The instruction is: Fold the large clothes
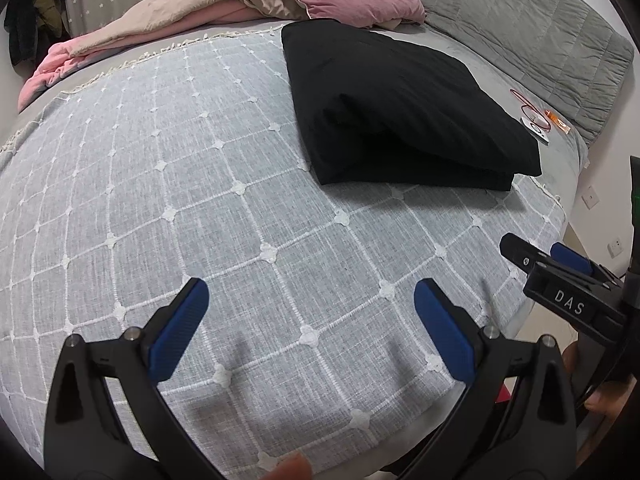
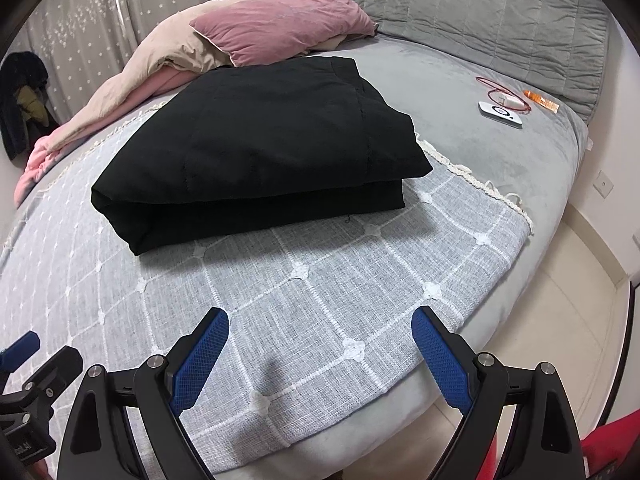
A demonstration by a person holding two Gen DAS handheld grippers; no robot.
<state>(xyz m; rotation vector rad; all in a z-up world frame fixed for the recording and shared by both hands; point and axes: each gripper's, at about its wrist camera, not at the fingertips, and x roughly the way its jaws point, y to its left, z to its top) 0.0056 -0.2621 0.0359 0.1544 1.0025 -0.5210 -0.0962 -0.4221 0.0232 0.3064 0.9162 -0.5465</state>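
On the grey white-gridded bedspread, a black fabric garment lies folded at twelve o'clock. Left gripper and right gripper hover well short, jaws apart, empty. Risk: the thick upper layer slides off if nudged carelessly.

A home bedroom, plainly; a wide bed under a grey plush cover, with a grey quilted headboard along its far side; a pink pillow and a rumpled beige-and-pink duvet heaped near the head; a pale checked throw with a fringed edge spread over the near part; star-print curtains behind; dark coats hanging by the wall at left; small personal clutter on the cover, namely a white device, a red cable and an orange tube; wall sockets low on the right, above a light tiled floor.
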